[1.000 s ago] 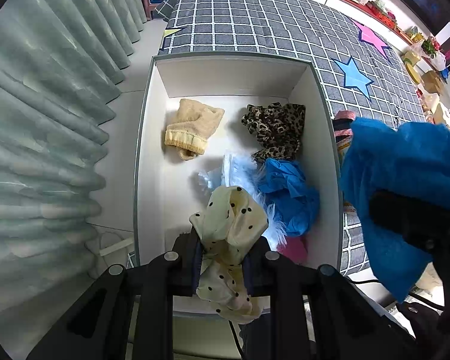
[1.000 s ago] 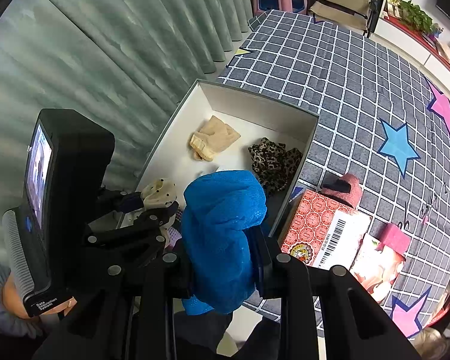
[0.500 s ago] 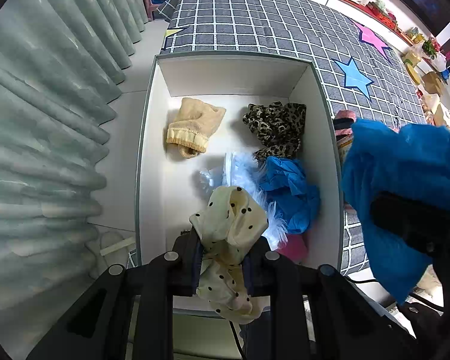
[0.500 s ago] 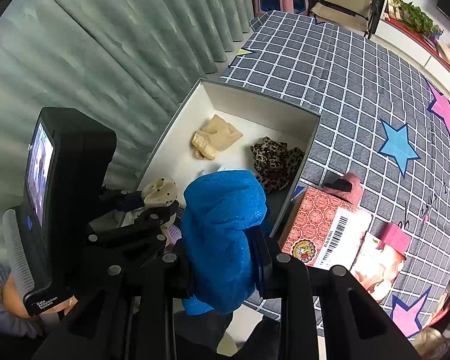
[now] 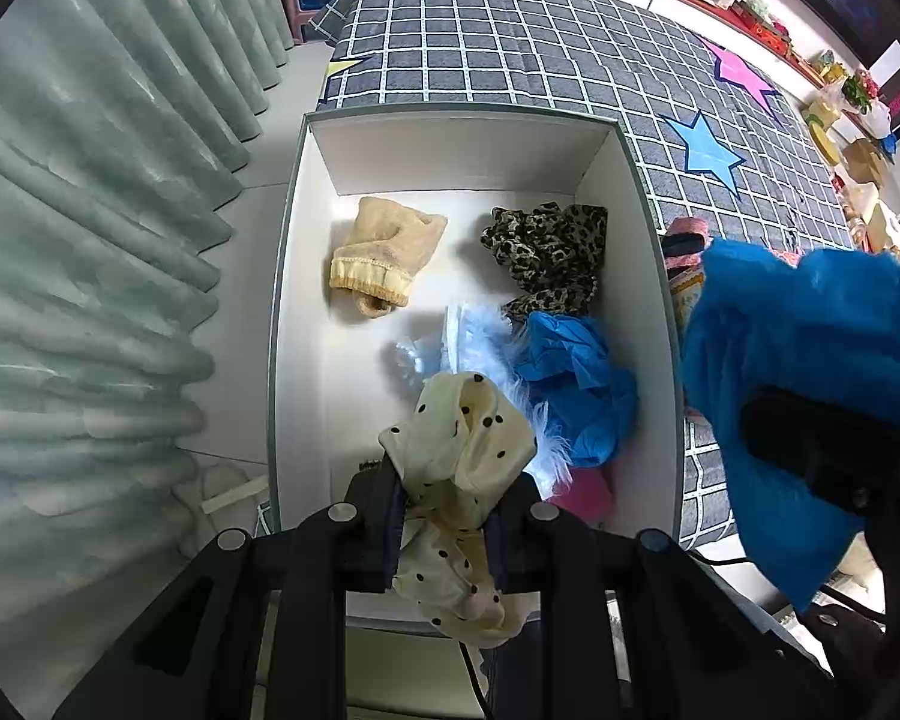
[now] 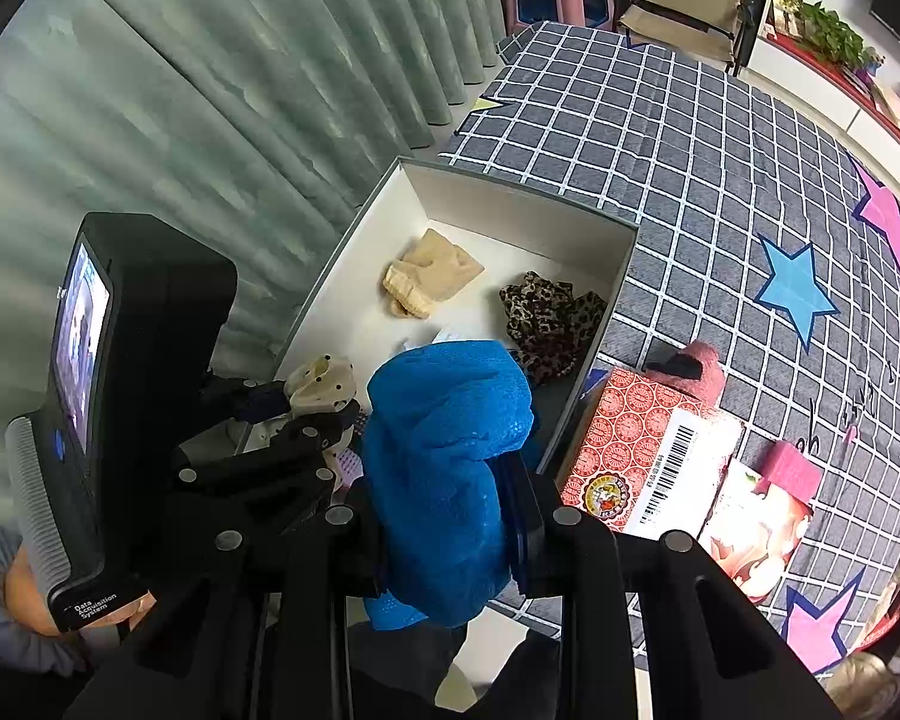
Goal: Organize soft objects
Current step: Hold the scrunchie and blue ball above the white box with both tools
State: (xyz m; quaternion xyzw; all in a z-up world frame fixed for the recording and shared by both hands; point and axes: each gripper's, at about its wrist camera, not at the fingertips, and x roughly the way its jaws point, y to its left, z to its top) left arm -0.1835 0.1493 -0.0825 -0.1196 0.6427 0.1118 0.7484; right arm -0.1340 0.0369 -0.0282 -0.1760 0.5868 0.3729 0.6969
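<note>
My left gripper point(image 5: 447, 504) is shut on a cream cloth with black dots point(image 5: 459, 450), held above the near end of a white box point(image 5: 474, 150). My right gripper point(image 6: 450, 492) is shut on a bright blue cloth point(image 6: 447, 438), held just right of the box; it also shows in the left wrist view point(image 5: 804, 348). In the box lie a tan fuzzy cloth point(image 5: 384, 255), a leopard-print cloth point(image 5: 549, 252), a pale blue fluffy piece point(image 5: 480, 336), a blue crumpled cloth point(image 5: 576, 372) and a pink item point(image 5: 588, 495).
The box stands at the edge of a grey checked mat with stars point(image 6: 720, 150). Right of the box lie a red patterned carton point(image 6: 642, 450), a pink fuzzy item point(image 6: 699, 366) and a pink block point(image 6: 789, 468). Green curtains point(image 5: 90, 210) hang on the left.
Both grippers have drifted slightly toward the box, each holding its cloth. Nothing was released.
</note>
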